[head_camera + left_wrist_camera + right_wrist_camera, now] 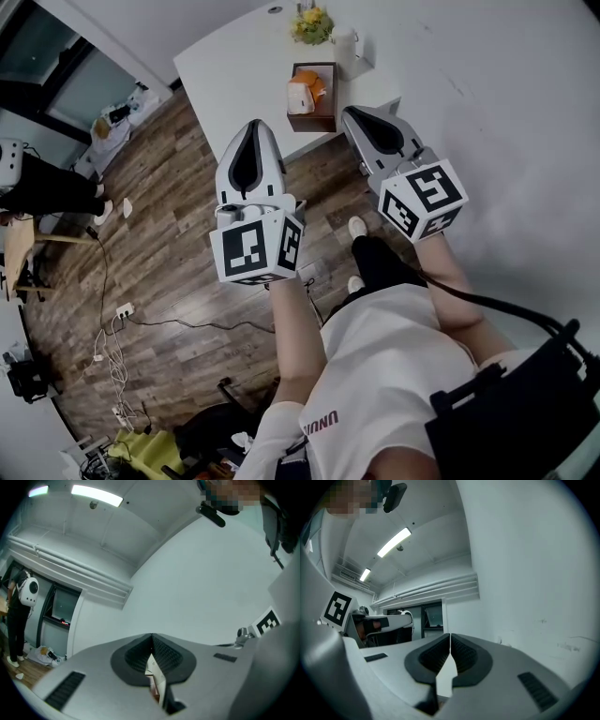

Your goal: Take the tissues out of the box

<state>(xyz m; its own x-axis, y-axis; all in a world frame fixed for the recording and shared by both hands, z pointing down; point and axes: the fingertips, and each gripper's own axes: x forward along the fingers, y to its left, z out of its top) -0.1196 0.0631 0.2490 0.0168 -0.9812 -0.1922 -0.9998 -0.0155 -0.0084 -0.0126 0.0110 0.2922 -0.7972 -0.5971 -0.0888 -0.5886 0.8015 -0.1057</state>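
A brown tissue box [314, 97] stands near the front edge of a white table [234, 56], with a white tissue [300, 97] poking out of its top. My left gripper [254, 125] is held in the air short of the table, to the left of the box, its jaws shut with nothing between them. To the right of the box my right gripper [350, 113] is also shut and empty, its tip close to the table's corner. In the left gripper view the left gripper [151, 637] has its jaws closed, and in the right gripper view the right gripper [450, 637] has its pads meeting.
A bunch of yellow flowers [311, 24] and a white jug [345, 44] stand behind the box. A white wall [506, 84] runs along the right. Cables and a power strip [123, 310] lie on the wooden floor, and another person in black [47, 184] stands at far left.
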